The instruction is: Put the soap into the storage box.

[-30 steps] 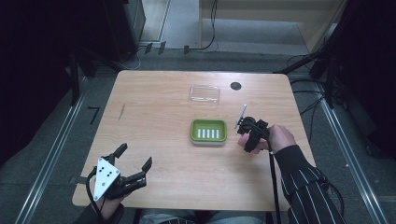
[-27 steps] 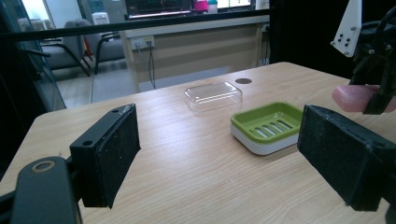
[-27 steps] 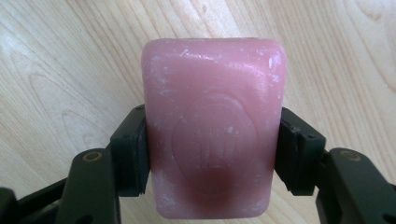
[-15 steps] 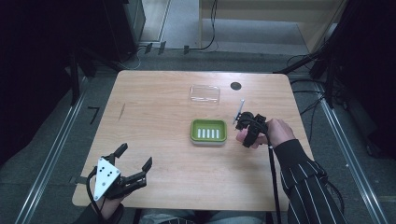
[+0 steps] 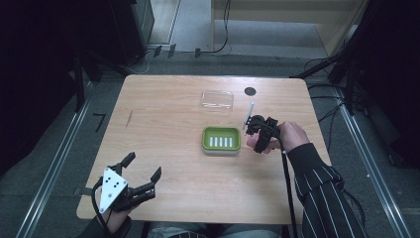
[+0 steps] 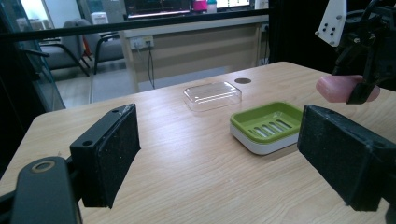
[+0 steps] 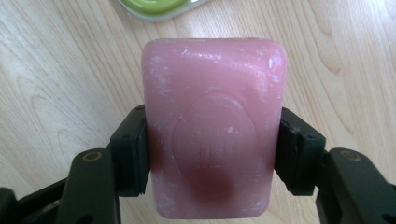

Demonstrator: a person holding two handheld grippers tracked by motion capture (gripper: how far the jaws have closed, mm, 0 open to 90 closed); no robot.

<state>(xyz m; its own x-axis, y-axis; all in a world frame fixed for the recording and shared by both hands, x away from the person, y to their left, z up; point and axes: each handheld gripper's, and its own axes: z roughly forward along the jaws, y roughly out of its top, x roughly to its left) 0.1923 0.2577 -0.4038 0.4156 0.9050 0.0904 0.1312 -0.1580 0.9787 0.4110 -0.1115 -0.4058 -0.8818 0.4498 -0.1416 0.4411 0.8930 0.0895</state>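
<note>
High view first: my right claw (image 5: 258,140) hangs above the worktop (image 5: 163,114) just to the right of the green soap dish (image 5: 221,140), clamped on a pink bar of soap (image 5: 254,144). From the right gripper view I can check the grip: the two black jaws press the long sides of the soap (image 7: 212,126) near its lower half, the bar sticks out well past the pads, and a corner of the dish (image 7: 156,7) peeks in at the top edge, so the soap is off the wood and not yet over the dish. My left claw (image 5: 142,173) sits at the near left corner of the worktop, jaws wide apart with nothing between them; in the left gripper view it looks across at the dish (image 6: 268,126), the clear lid (image 6: 212,94) lying beyond it, and the soap (image 6: 338,87) held up in the other claw.

I judge the step in hand to be the carry: soap picked up, dish empty, its slotted floor bare. The next move calls for bringing the bar sideways until it is centred over the tray, turning it so its long side runs with the dish's long side, lowering it until it rests on the slats, and only then spreading the jaws. The soap may be slick, so I would keep the squeeze steady on the way. The lid stays well clear behind.
</note>
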